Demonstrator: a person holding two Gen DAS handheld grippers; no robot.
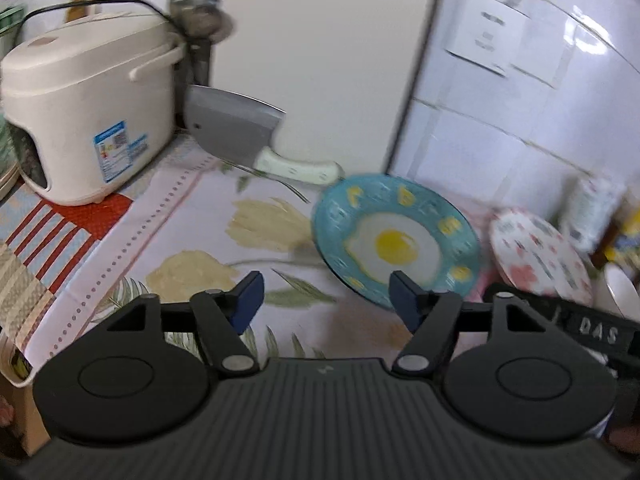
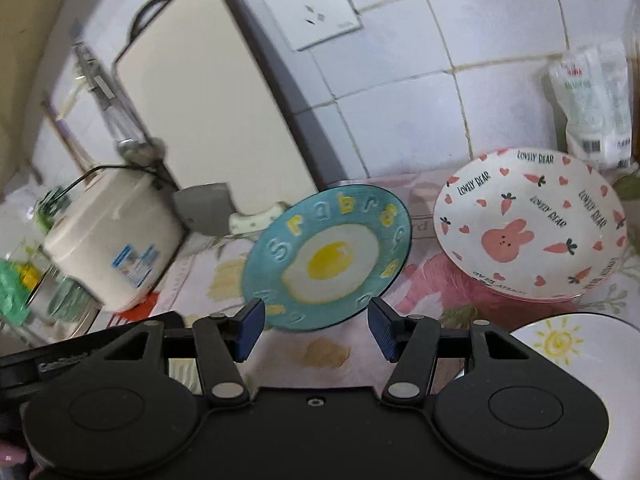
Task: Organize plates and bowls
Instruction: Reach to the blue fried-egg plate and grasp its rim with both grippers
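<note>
A teal plate with a fried-egg picture (image 1: 396, 240) (image 2: 328, 260) lies on the flowered cloth. A white bowl with pink rabbit and carrots (image 2: 528, 236) (image 1: 540, 252) sits to its right. A white plate with a yellow sun (image 2: 572, 352) is at the near right. My left gripper (image 1: 326, 300) is open and empty, just short of the teal plate's near left rim. My right gripper (image 2: 316, 330) is open and empty, with the teal plate's near rim just ahead of its fingertips.
A cream rice cooker (image 1: 88, 116) (image 2: 116, 240) stands at the left. A cleaver (image 1: 248, 136) leans against an upright cutting board (image 2: 208, 100). A tiled wall with a socket (image 2: 312, 4) is behind. A white packet (image 2: 592, 104) stands at the far right.
</note>
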